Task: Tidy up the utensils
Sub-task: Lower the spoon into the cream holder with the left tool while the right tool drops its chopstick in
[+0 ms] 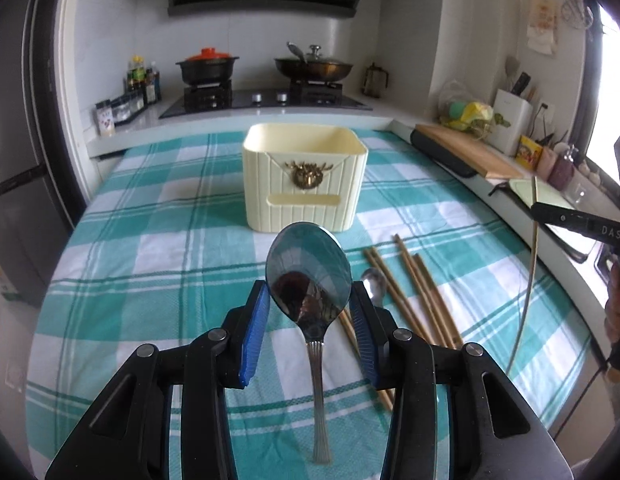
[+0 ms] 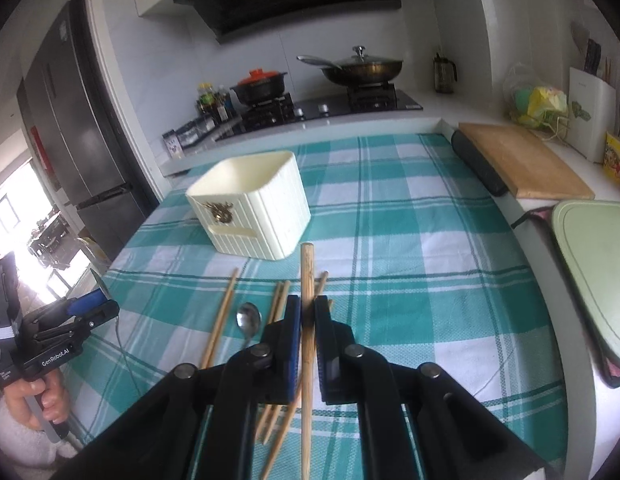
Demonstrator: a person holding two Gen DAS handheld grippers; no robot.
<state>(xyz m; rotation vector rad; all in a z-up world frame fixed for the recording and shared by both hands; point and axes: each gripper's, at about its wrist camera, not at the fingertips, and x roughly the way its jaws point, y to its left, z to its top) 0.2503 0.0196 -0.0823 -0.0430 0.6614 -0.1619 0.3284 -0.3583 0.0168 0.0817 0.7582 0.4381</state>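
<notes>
My left gripper (image 1: 310,294) is shut on the bowl of a large metal spoon (image 1: 307,268), lifted above the checked cloth with its handle hanging toward me. My right gripper (image 2: 307,308) is shut on a wooden chopstick (image 2: 307,272), also raised. The cream utensil holder (image 1: 305,184) stands open-topped ahead of both grippers, and it shows as the holder (image 2: 253,208) in the right wrist view. Several chopsticks (image 1: 414,288) and a small spoon (image 1: 374,286) lie on the cloth. The small spoon (image 2: 247,318) lies just left of my right fingers.
A stove with a black pot (image 1: 207,66) and a wok (image 1: 314,66) runs along the back counter. A wooden cutting board (image 2: 526,164) and a pale green tray (image 2: 594,264) sit on the right counter. A dark fridge (image 2: 69,128) stands at the left.
</notes>
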